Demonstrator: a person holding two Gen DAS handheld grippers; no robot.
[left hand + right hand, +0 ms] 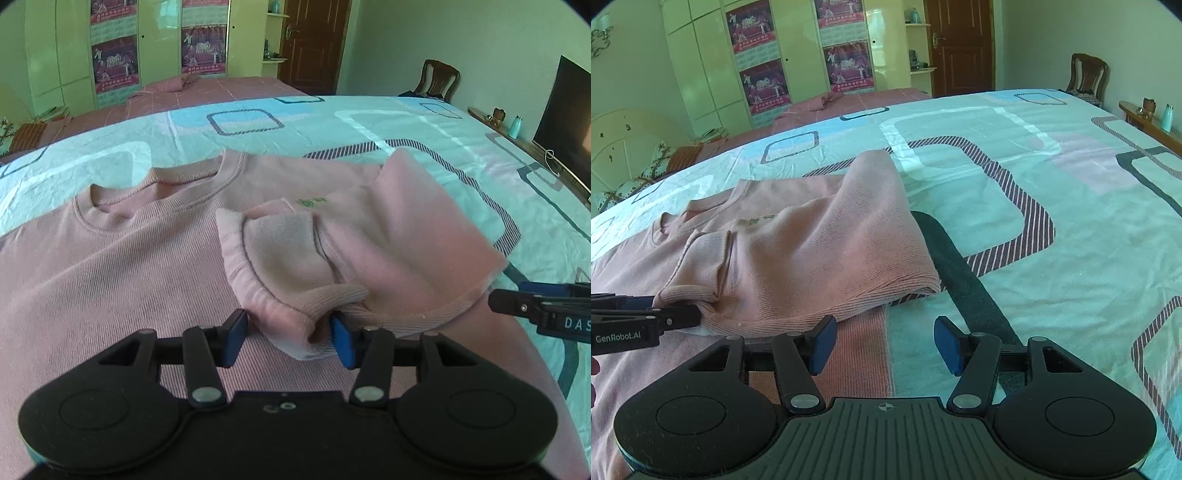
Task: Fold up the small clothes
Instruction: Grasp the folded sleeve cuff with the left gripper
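Sweater (110,258) cuff (291,325) sits between the spread left gripper (288,339); right gripper (884,345) hovers low, spread, holding nothing.

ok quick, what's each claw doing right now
Left claw: open, fingers either side of the pink sweater's cuff, not clamped.
Right claw: open, holding nothing.
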